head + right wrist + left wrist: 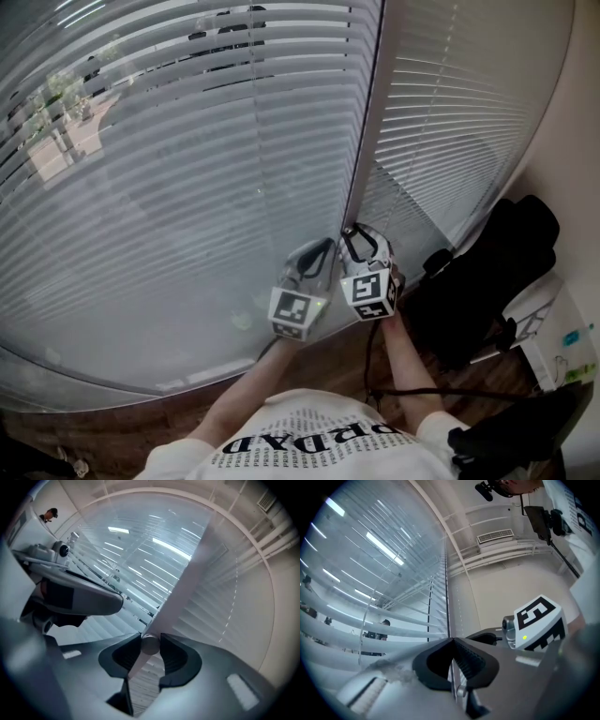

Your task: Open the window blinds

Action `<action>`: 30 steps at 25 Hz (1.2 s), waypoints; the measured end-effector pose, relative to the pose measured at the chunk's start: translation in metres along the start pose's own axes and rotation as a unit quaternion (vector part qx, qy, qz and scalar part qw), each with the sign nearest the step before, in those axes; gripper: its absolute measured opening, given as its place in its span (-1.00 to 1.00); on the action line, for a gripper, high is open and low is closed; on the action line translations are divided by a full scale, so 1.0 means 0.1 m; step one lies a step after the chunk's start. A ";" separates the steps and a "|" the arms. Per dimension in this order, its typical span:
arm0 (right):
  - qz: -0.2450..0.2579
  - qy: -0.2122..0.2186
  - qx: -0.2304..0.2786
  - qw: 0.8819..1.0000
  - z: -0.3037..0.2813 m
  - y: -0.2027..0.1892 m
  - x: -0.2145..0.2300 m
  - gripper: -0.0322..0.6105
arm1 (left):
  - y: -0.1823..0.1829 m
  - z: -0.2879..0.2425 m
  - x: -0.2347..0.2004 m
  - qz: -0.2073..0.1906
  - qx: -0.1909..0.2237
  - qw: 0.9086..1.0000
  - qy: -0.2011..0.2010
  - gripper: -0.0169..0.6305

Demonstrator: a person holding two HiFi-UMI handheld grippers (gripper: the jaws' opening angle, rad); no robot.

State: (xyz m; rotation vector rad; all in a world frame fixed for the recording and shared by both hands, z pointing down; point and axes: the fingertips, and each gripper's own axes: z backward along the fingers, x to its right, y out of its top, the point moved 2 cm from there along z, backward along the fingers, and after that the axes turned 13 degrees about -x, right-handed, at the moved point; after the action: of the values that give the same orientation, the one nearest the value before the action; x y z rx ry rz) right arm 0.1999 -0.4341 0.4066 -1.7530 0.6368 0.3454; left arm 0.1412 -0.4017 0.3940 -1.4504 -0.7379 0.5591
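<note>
- Nearest, a white shirt is seen from above; its large dark lettering is shown upside down and cannot be read with certainty.
- Both forearms are stretched forward, close together, towards the window.
- The left hand-held gripper is tipped slightly upward; its jaws are drawn together tip to tip, with a thin cord pinched between the pads.
- The right hand-held gripper is held level just beside it, its jaws clamped on the tilt wand.
- Black-and-white square markers are carried on both cubes.
- Beyond, the window blinds fill the view: the left slats are tilted partly apart, trees glimpsed through them; the right slats lie flatter.
</note>
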 end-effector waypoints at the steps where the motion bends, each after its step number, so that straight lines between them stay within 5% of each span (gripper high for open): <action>1: -0.007 0.002 0.002 1.000 0.00 0.00 0.01 -0.47 | 0.00 -0.01 -0.01 0.000 0.000 1.000 0.000 -0.98; 17: -0.134 0.018 0.001 0.991 0.01 -0.04 0.04 -0.48 | -0.03 -0.03 0.02 0.003 -0.004 1.000 -0.008 -0.98; 30: -0.268 0.064 0.005 0.961 -0.02 -0.12 0.08 -0.48 | -0.06 -0.03 0.03 0.005 -0.009 1.000 -0.012 -0.98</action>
State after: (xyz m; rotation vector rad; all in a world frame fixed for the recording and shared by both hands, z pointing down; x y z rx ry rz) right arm 0.2130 -0.4358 0.4130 -1.8683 0.2304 -0.1477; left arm 0.1448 -0.4022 0.4007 -1.4674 -0.7572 0.5784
